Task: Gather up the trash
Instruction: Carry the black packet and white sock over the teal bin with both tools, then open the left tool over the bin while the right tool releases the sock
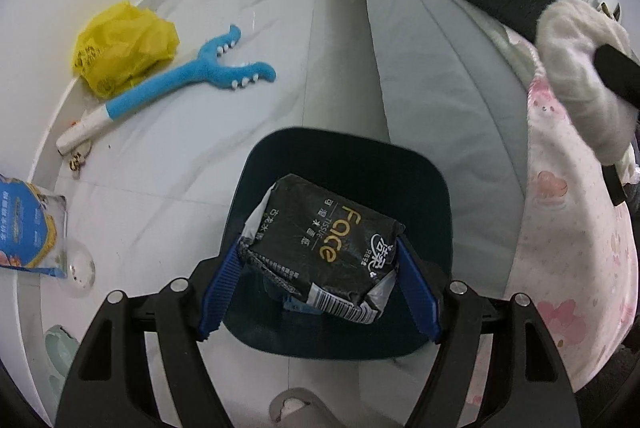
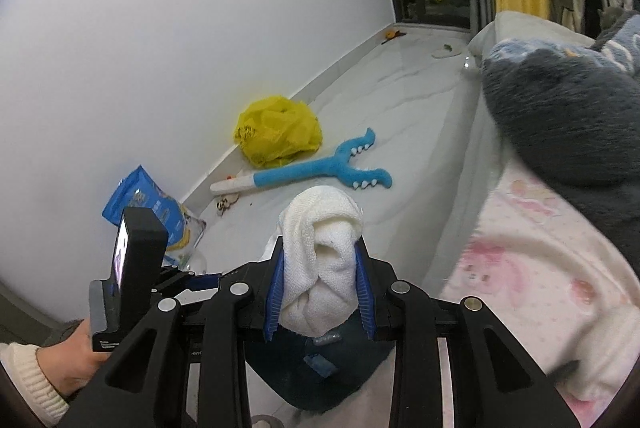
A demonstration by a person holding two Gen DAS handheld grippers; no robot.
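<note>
My left gripper (image 1: 320, 280), jaws wide, clamps the tissue pack (image 1: 320, 248), long axis ten-to-four, above the dark bin (image 1: 344, 163). My right gripper (image 2: 320, 292), nearly closed, pinches the white cloth (image 2: 320, 260) over that bin.

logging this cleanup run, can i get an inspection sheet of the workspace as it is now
surface: pale marble floor.
job's things: black tissue pack and white cloth above dark bin.
clutter: yellow bag, blue plush toy, blue packet.
grippers: left gripper holds the pack; right gripper holds the cloth.
cables: nothing seen.
surroundings: white wall, bed with pink bedding, grey blanket.
</note>
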